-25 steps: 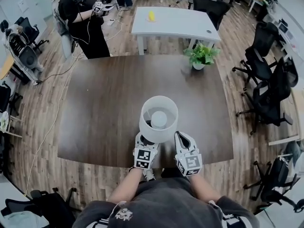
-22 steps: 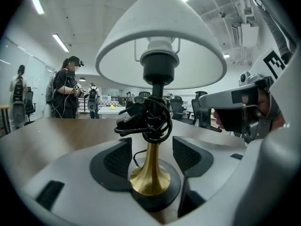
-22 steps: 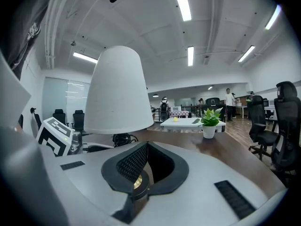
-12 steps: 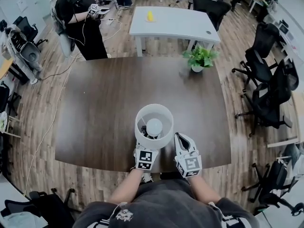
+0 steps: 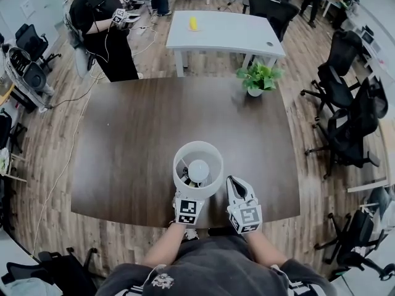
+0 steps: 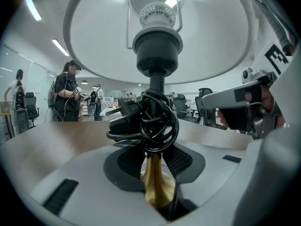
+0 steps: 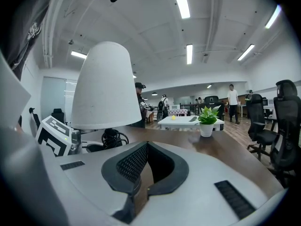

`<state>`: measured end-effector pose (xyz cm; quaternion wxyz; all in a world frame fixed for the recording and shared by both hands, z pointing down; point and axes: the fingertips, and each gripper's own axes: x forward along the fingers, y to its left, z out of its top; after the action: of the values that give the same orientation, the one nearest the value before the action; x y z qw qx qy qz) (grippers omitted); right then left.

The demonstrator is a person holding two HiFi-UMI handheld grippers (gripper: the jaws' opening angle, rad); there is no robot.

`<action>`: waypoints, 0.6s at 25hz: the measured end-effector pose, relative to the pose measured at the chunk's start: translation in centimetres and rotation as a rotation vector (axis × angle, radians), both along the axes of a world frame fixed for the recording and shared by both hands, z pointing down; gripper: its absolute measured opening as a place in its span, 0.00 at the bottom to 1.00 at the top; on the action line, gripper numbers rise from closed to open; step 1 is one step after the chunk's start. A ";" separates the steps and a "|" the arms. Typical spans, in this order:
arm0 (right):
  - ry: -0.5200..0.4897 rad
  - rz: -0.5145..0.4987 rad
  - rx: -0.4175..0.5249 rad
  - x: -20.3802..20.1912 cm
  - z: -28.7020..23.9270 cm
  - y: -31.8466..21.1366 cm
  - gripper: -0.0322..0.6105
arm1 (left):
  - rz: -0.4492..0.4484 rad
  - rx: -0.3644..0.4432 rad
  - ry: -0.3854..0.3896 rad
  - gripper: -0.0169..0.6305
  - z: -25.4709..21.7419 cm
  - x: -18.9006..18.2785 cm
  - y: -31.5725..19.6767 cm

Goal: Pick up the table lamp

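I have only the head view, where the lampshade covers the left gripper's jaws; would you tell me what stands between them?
Observer: The gold stem of the table lamp stands between the jaws of the left gripper. They have just been closing, and the pads look to be against it.
Operator: Thank you. Is anything wound on that stem?
Observer: Yes, a black cord with its plug is coiled round it just above the jaws.
Operator: And the right gripper?
Observer: The right gripper has nothing between its jaws; the lamp stands off to its left.
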<state>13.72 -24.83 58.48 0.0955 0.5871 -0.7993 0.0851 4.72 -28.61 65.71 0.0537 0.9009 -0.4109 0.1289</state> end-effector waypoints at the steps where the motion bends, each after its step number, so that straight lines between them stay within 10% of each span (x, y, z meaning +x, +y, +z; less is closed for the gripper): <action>1: 0.000 0.002 -0.001 0.2 0.0 0.0 0.09 | 0.000 0.003 0.000 0.21 -0.1 0.1 0.0; 15: 0.002 0.011 0.010 0.3 -0.2 -0.3 0.09 | 0.004 0.021 -0.004 0.19 -0.4 0.2 -0.1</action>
<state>13.98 -25.09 58.28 0.0928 0.5921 -0.7964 0.0809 4.92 -28.73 65.33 0.0433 0.9021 -0.4103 0.1264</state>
